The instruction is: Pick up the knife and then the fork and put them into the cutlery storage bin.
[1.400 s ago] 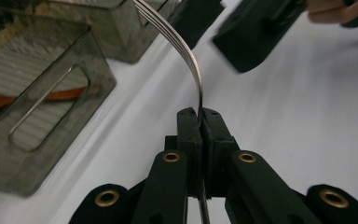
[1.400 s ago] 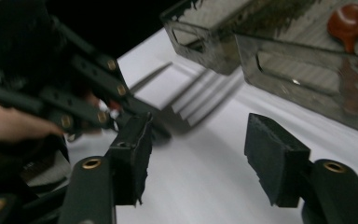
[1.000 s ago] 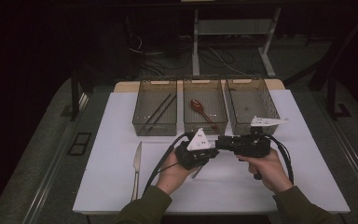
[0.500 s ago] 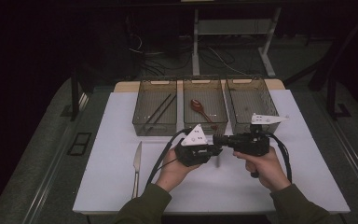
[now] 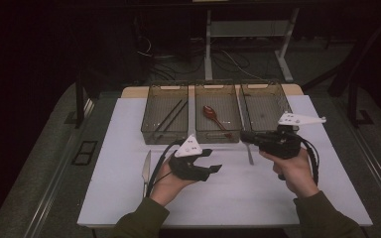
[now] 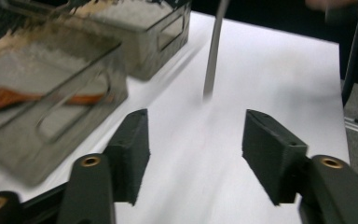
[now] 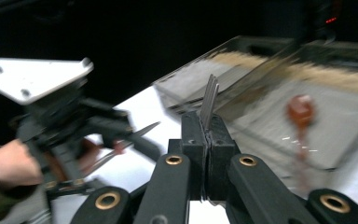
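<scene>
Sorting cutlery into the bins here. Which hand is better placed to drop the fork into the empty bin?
Right: the right gripper is shut on the fork, beside the empty bin. The left gripper is open.

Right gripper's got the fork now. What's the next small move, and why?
Probably carry the fork over the right-hand bin, with the right gripper shut on it. Its jaws pinch the fork just below the tines. The left bin holds chopsticks, the middle bin a red spoon, and the right-hand one looks free.
</scene>
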`<action>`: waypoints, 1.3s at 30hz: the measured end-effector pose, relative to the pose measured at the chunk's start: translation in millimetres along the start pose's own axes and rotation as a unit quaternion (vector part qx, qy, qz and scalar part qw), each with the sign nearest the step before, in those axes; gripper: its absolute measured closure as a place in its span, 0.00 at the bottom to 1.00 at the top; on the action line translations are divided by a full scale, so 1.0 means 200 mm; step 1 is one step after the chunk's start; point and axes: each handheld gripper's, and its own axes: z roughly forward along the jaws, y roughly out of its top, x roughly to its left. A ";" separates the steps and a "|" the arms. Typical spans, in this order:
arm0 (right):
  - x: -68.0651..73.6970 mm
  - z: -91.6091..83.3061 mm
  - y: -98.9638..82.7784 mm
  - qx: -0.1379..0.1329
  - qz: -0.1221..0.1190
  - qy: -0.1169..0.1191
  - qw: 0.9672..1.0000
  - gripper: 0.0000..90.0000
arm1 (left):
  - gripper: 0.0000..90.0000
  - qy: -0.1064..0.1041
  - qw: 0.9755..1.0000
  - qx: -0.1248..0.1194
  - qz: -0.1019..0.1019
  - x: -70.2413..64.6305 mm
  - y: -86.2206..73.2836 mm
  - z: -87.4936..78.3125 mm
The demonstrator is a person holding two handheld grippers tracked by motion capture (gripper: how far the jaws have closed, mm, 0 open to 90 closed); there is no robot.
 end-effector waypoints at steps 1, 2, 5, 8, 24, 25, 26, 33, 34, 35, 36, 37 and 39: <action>-0.01 -0.02 0.02 0.000 -0.006 -0.011 1.000 0.99 | 0.40 0.004 1.000 0.003 -0.003 0.01 -0.02 -0.02; -0.01 -0.04 0.05 -0.002 -0.008 -0.019 1.000 0.99 | 0.39 0.006 1.000 0.007 -0.004 0.02 -0.05 -0.05; -0.03 -0.07 0.13 -0.006 -0.021 -0.050 0.999 0.99 | 0.36 0.015 1.000 0.012 -0.014 0.05 -0.12 -0.12; -0.06 -0.09 0.21 -0.009 -0.032 -0.071 0.997 0.99 | 0.33 0.023 0.999 0.013 -0.025 0.08 -0.18 -0.17; -0.58 0.02 0.44 0.045 0.030 -0.203 0.978 0.99 | 0.15 0.041 0.998 0.003 -0.055 0.16 -0.38 -0.40; -0.62 0.04 0.43 0.055 0.038 -0.210 0.975 0.99 | 0.15 0.039 0.998 0.004 -0.054 0.16 -0.38 -0.40; -0.65 0.06 0.43 0.063 0.042 -0.219 0.973 0.99 | 0.15 0.038 0.998 0.005 -0.053 0.16 -0.38 -0.41; -0.80 0.18 0.36 0.138 0.075 -0.245 0.957 0.99 | 0.15 0.035 0.998 0.008 -0.049 0.16 -0.38 -0.40; -0.82 0.19 0.35 0.145 0.079 -0.248 0.955 0.99 | 0.15 0.034 0.998 0.009 -0.048 0.16 -0.38 -0.40; -0.84 0.20 0.34 0.149 0.079 -0.249 0.954 0.98 | 0.15 0.034 0.998 0.007 -0.049 0.16 -0.38 -0.40; -0.85 0.22 0.33 0.153 0.084 -0.249 0.953 0.98 | 0.15 0.033 0.998 0.008 -0.050 0.16 -0.38 -0.40; -0.86 0.23 0.32 0.151 0.085 -0.244 0.954 0.98 | 0.15 0.033 0.998 0.010 -0.050 0.16 -0.38 -0.40; -0.86 0.26 0.32 0.155 0.078 -0.251 0.952 0.96 | 0.15 0.033 0.998 0.011 -0.049 0.16 -0.38 -0.40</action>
